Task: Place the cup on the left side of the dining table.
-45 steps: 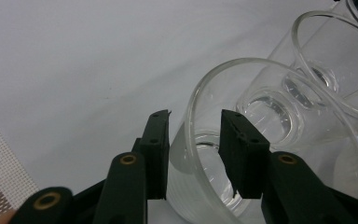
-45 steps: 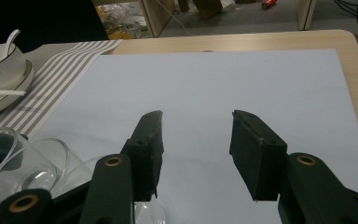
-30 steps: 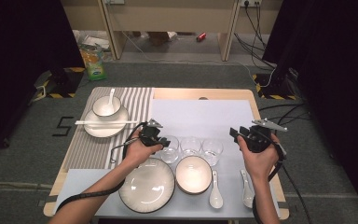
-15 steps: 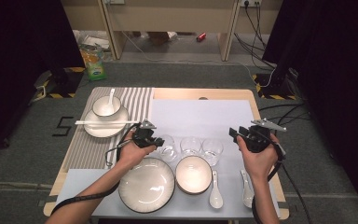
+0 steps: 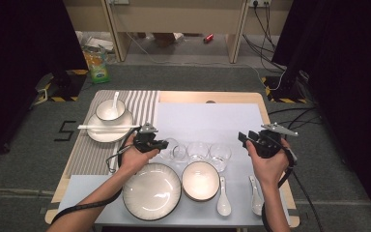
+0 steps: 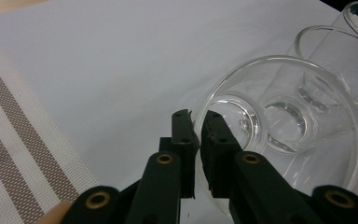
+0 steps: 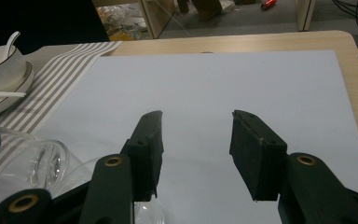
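Three clear glasses stand in a row on the pale mat (image 5: 207, 121). My left gripper (image 5: 164, 144) is at the leftmost glass (image 5: 173, 151). In the left gripper view its jaws have just been closing and now pinch that glass's (image 6: 279, 121) near wall, one pad (image 6: 214, 135) inside the rim and the other outside; the left gripper (image 6: 196, 122) is shut on it. My right gripper (image 5: 244, 139) hovers to the right of the row, open, and in its own view the right gripper (image 7: 198, 116) has nothing between its pads, only bare mat below.
A large plate (image 5: 150, 191), a bowl (image 5: 201, 180) and two white spoons (image 5: 223, 198) (image 5: 256, 195) lie along the near edge. On the striped mat (image 5: 94, 150) at the back left sits a bowl with a spoon (image 5: 110, 110) on a plate, with chopsticks (image 5: 107, 127) across it.
The left gripper's jaws have closed onto the leftmost glass's wall, and the left hand has edged slightly left. The right hand has kept still.
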{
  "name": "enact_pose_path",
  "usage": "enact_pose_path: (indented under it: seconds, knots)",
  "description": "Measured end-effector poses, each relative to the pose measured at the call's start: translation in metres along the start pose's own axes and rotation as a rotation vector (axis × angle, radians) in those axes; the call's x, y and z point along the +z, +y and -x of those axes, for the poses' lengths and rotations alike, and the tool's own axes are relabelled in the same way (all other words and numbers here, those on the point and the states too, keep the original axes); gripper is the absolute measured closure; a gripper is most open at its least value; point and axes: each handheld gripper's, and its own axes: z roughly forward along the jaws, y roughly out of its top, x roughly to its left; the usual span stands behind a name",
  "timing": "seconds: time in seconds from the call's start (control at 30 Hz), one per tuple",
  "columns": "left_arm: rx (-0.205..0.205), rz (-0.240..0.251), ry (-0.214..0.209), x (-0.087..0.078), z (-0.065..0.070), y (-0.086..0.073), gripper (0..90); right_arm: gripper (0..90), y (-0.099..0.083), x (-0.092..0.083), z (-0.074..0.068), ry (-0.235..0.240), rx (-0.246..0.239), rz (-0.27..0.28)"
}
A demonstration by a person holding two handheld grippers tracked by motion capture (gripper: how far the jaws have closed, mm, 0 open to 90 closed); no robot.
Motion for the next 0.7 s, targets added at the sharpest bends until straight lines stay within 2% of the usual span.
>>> enact_pose_path:
  seconds: [0.17, 0.7]
  knots:
    - [-0.004, 0.002, -0.007, 0.001, -0.001, -0.001, 83.9, 53.8, 0.0, 0.001, 0.0, 0.004, 0.001, 0.0]
    - [0.01, 0.045, -0.006, -0.014, -0.002, 0.0, 83.9, 53.8, 0.0, 0.0, 0.0, -0.001, -0.006, 0.005]
